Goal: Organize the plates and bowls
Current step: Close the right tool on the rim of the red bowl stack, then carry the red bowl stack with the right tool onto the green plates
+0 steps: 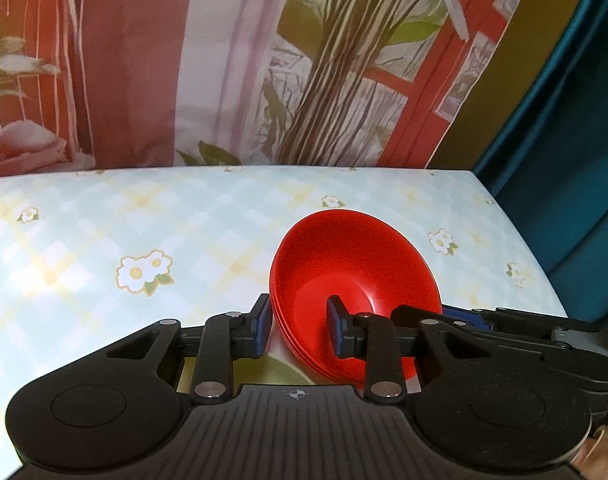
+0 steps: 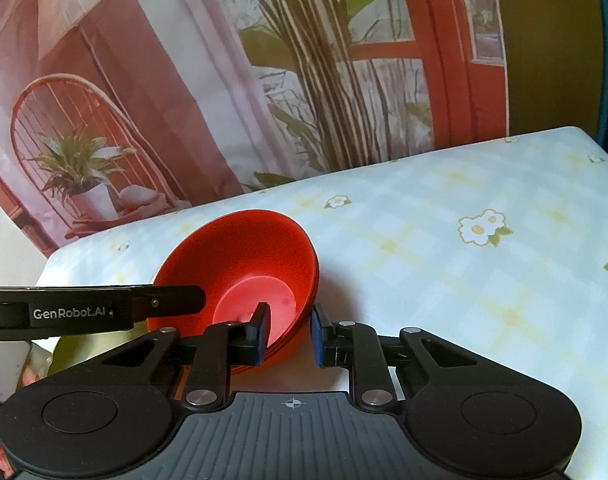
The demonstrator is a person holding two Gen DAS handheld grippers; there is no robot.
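Observation:
A stack of red bowls (image 1: pixel 355 272) is held between both grippers above the table. My left gripper (image 1: pixel 300 330) straddles the stack's left rim, one blue-padded finger inside the top bowl and one outside, with gaps beside the rim. My right gripper (image 2: pixel 290 334) straddles the right rim of the same stack (image 2: pixel 240 264) the same way. A yellow-green plate (image 1: pixel 264 372) lies under the stack, mostly hidden; it also shows in the right wrist view (image 2: pixel 80 350).
The table (image 1: pixel 104 232) has a pale blue checked cloth with daisies. A printed backdrop of a plant and red window frame (image 1: pixel 335 80) hangs behind it. A dark blue curtain (image 1: pixel 575 120) is at the right edge.

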